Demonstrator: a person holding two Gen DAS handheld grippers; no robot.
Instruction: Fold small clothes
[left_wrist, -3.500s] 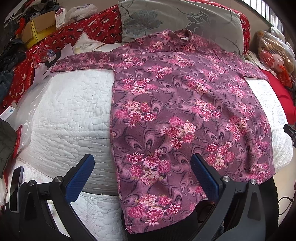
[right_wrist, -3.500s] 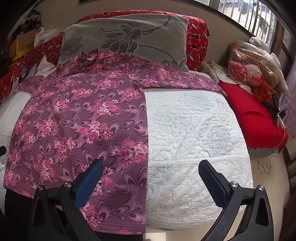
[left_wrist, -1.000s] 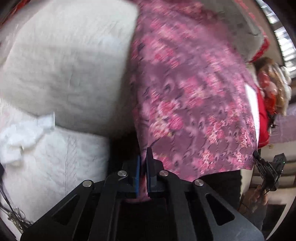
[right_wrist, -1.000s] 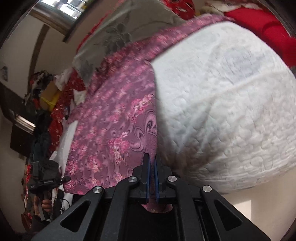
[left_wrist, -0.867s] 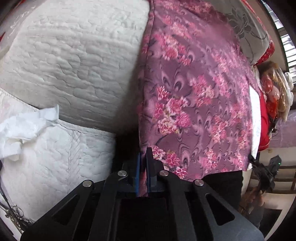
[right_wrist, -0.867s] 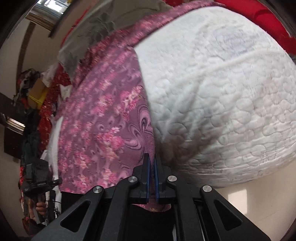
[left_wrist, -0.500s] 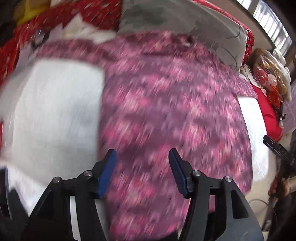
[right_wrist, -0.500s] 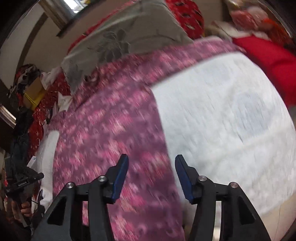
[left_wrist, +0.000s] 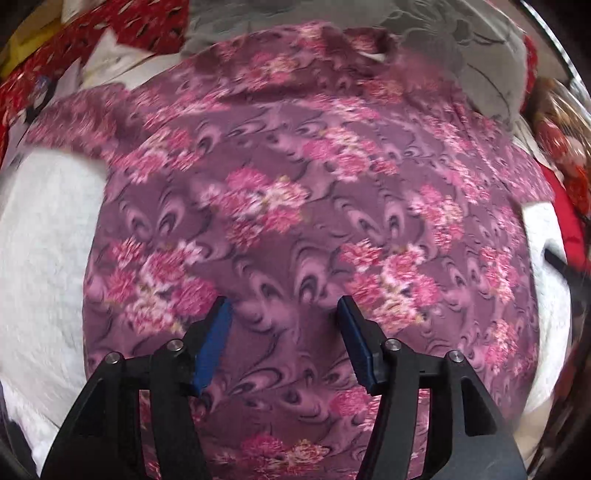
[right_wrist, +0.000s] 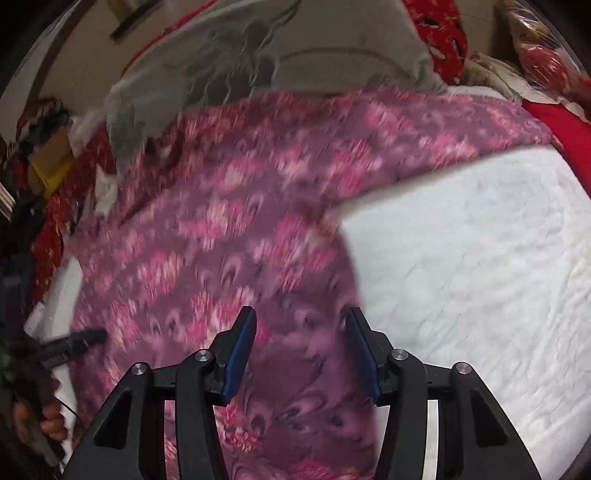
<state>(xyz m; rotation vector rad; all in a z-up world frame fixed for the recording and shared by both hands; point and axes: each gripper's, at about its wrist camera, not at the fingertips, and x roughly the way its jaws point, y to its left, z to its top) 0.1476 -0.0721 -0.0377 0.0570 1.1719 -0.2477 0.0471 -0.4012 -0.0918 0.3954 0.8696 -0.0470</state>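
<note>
Two grippers hang over the purple flowered shirt (left_wrist: 295, 192), which lies spread on the white quilted bed (right_wrist: 480, 258), its collar toward the grey pillow (right_wrist: 258, 48). No writing or label can be read anywhere. The left gripper (left_wrist: 282, 325) has its jaws apart, just opened, above the lower middle of the shirt; nothing is pressed between the blue pads. The right gripper (right_wrist: 301, 332) also stands open, though its jaws closed a little, over the shirt's right edge. Both views are blurred. The shirt's hem is hidden behind the grippers' black frames.
</note>
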